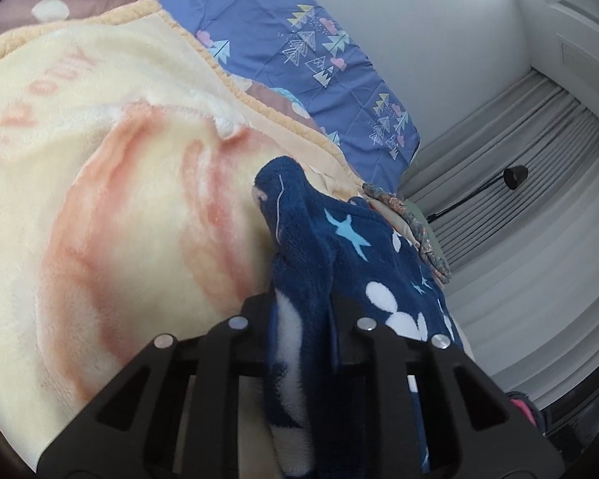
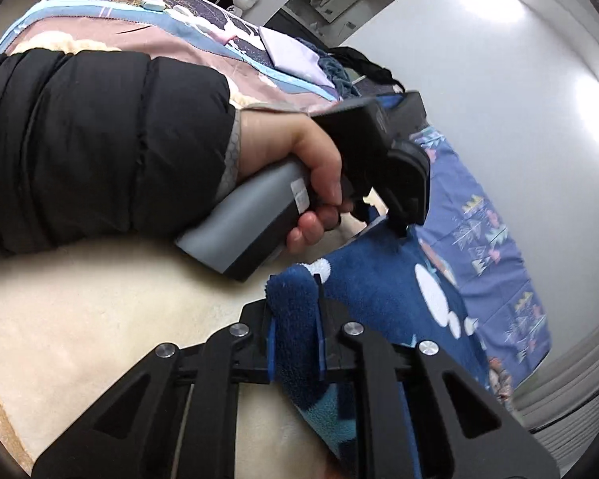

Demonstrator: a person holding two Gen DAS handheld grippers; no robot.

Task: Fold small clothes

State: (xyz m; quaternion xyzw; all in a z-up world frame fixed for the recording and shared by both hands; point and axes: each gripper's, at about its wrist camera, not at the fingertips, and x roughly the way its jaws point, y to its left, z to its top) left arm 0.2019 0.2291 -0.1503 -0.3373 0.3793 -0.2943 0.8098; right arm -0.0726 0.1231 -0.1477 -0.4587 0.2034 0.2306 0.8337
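A small navy fleece garment [image 1: 351,247] with white dots and light-blue stars lies on a cream and peach fleece blanket [image 1: 100,183]. My left gripper [image 1: 301,299] is shut on a bunched edge of it, which hangs down between the fingers. My right gripper [image 2: 293,311] is shut on another edge of the same garment [image 2: 383,295]. In the right wrist view the person's left hand [image 2: 299,159], in a black sleeve, holds the other gripper's grey handle [image 2: 243,223] just above the garment.
A purple quilt with tree prints [image 1: 299,60] lies beyond the blanket, against a white wall. A patterned cloth [image 1: 415,223] lies by the garment. Grey curtains [image 1: 519,199] and a black lamp [image 1: 515,175] stand at the right. Folded items [image 2: 291,56] lie farther along the bed.
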